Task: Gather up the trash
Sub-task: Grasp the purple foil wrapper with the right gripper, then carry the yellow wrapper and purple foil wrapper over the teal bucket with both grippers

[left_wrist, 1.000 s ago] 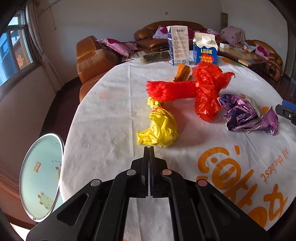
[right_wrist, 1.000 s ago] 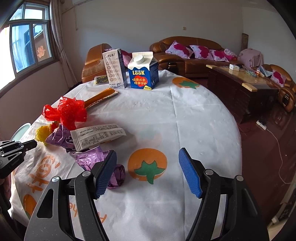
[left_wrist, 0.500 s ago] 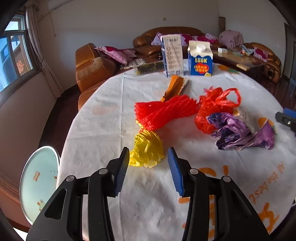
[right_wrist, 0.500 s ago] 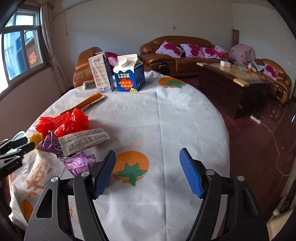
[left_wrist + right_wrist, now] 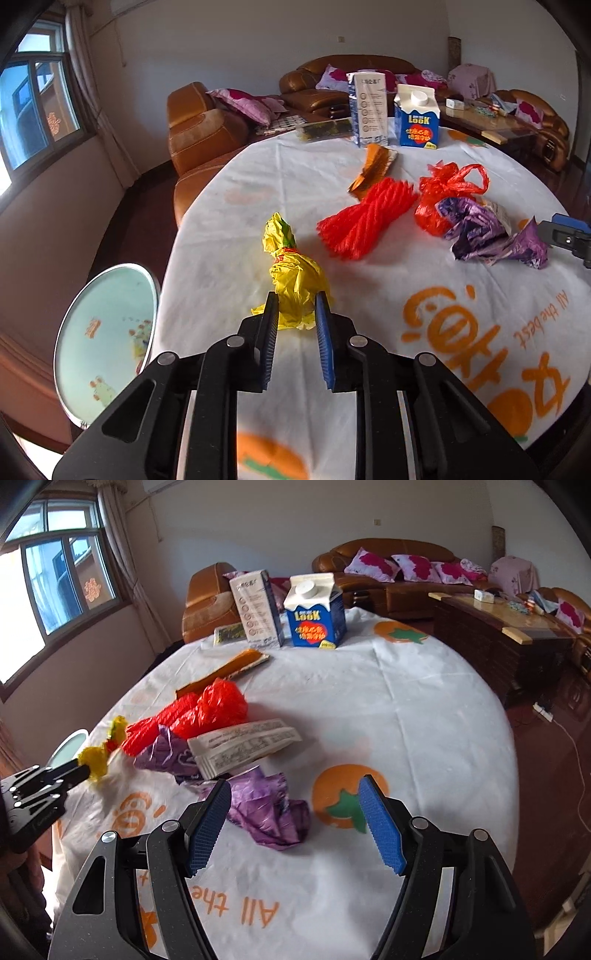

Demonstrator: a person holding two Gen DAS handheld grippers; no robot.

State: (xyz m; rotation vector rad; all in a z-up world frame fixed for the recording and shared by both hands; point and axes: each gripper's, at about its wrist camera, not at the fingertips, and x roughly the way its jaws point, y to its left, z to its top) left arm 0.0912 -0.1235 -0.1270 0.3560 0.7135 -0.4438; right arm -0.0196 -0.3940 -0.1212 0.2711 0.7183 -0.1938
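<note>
The left gripper (image 5: 295, 308) is closing on the yellow bag (image 5: 295, 280) near the table's (image 5: 229, 236) left edge; the right gripper (image 5: 295, 805) is hanging released.

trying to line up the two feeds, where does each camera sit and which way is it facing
Left wrist view: sits on the left gripper, angled down across the table toward the sofas; its own closing fingers straddle the yellow bag.
Right wrist view: sits on the right gripper, angled down the same way; its own open fingers frame the purple wrapper.
Shared: each view catches the other gripper at its edge, plus the red bag, yellow bag and blue carton.
</note>
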